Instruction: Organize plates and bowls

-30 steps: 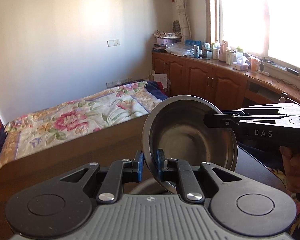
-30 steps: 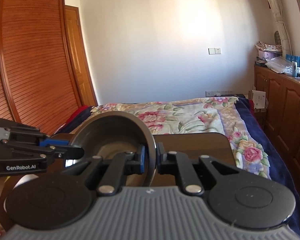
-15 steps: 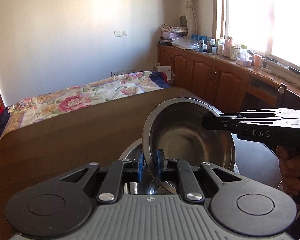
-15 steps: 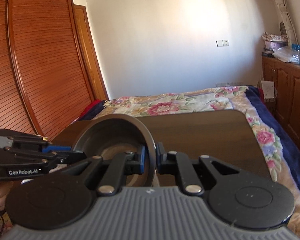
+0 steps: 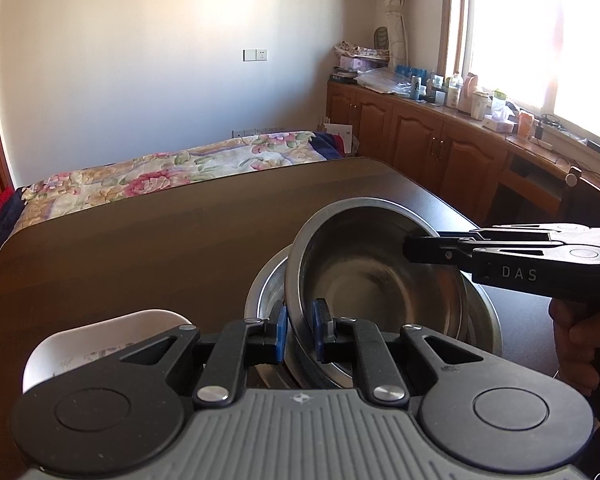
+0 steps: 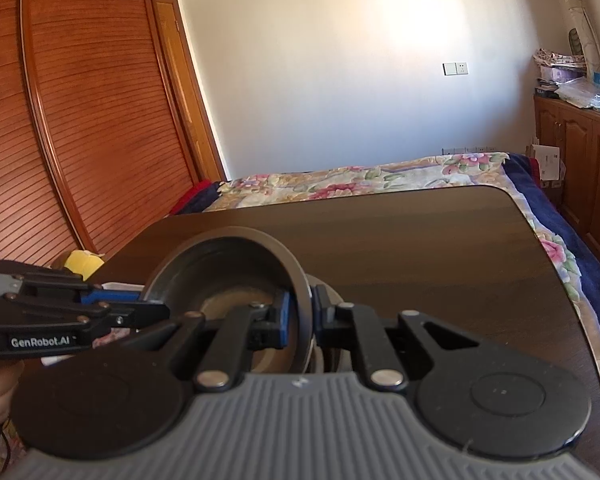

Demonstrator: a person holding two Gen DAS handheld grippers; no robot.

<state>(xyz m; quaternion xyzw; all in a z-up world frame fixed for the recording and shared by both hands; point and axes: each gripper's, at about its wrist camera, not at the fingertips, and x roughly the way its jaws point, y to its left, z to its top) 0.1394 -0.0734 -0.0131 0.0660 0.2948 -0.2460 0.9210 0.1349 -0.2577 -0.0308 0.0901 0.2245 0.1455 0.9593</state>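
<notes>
Wardrobe: louvred wooden doors on the far left of the right wrist view, well behind the desk.
Yellow object: at the desk's left edge, partly hidden behind the left gripper; what it is cannot be told.
White bowl: on the desk at the near left in the left wrist view, half covered by the left gripper's body.
Desk: dark wood, bare over its far half.
Bed: floral cover, just beyond the desk's far edge.
Left gripper: jaws clenched on the near rim of the steel bowl, one blue pad outside and one inside the wall.
Steel bowl: held tilted between both grippers, its opening turned toward the left wrist camera, low over a larger steel bowl; whether the two touch cannot be told.
Larger steel bowl: standing on the desk right of centre, largely hidden by the held bowl.
Right gripper: comes in from the right, jaws clenched on the opposite rim; a hand grips its handle.
Cabinets: wooden, along the right wall under the window, the top crowded with bottles and boxes.
</notes>
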